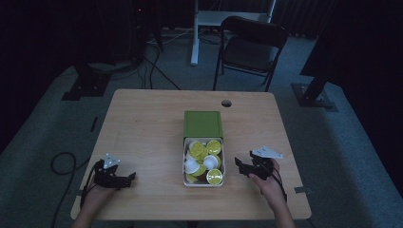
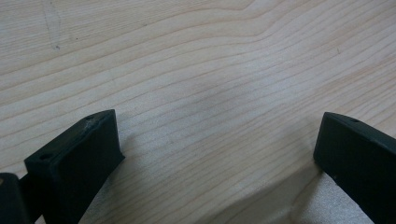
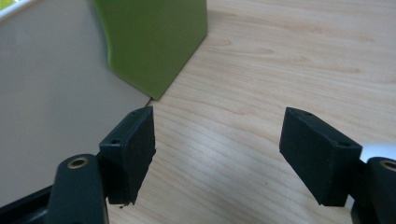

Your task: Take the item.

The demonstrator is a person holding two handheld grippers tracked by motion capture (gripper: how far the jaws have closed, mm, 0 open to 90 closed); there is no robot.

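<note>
The white tray (image 1: 185, 164) is sitting in the middle of the worktop (image 1: 142, 128), toward my side, heaped with small yellow-lidded cups (image 1: 214, 176), some showing their white undersides. I am judging the whole load to be light, the cups thin-walled and easy to dent, their foil tops slick and domed, so pinching one across the lid would be risking a slip or a crush. The safer hold, I reckon, is across a cup's side wall just under its rim, or on the tray's stiff rim if the tray itself is to be moved; that wall looks smooth and plain in my right claw view (image 3: 51, 93), so I would be wanting a firm, square bite there.

Touching the tray's far end, the green box (image 1: 203, 124) is standing upright, its corner meeting the tray wall (image 3: 154, 42). It looks rigid and matte, less slippery than the tray.

My right claw (image 1: 243, 167) is hovering just beside the tray's right wall, its jaws standing wide with nothing but bare wood between them. My left claw (image 1: 124, 179) is resting well apart from the tray near the worktop's front left edge, likewise spread wide over bare wood (image 2: 210, 93) and holding nothing.
</note>
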